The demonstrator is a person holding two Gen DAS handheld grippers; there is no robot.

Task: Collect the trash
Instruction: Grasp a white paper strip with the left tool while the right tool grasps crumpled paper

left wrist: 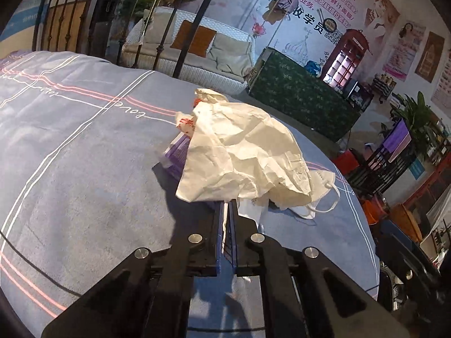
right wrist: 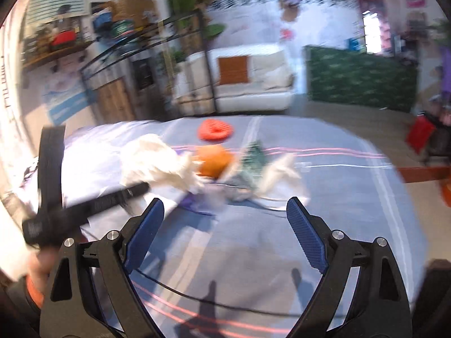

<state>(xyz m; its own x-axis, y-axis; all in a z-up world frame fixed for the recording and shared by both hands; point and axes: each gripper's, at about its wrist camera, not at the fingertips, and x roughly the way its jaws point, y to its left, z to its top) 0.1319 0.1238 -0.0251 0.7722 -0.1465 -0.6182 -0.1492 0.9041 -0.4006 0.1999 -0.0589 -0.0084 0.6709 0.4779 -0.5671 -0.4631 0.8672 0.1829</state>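
In the left wrist view my left gripper [left wrist: 226,205] is shut on the edge of a crumpled cream paper bag [left wrist: 242,152], held just above the blue-grey bedspread [left wrist: 84,169]. A purple packet [left wrist: 176,155] and a white face mask [left wrist: 324,194] lie under and beside the bag. In the blurred right wrist view my right gripper [right wrist: 225,208] is open and empty above the bed, short of a trash pile: the cream bag [right wrist: 157,160], an orange object [right wrist: 214,159], a green wrapper [right wrist: 253,157], white paper [right wrist: 282,174] and a red round thing [right wrist: 215,129].
The left gripper's black body [right wrist: 84,205] crosses the left of the right wrist view. A black iron bed frame [left wrist: 174,28] stands at the far end. A white sofa [right wrist: 253,84] and a green-covered counter [left wrist: 304,95] stand beyond the bed.
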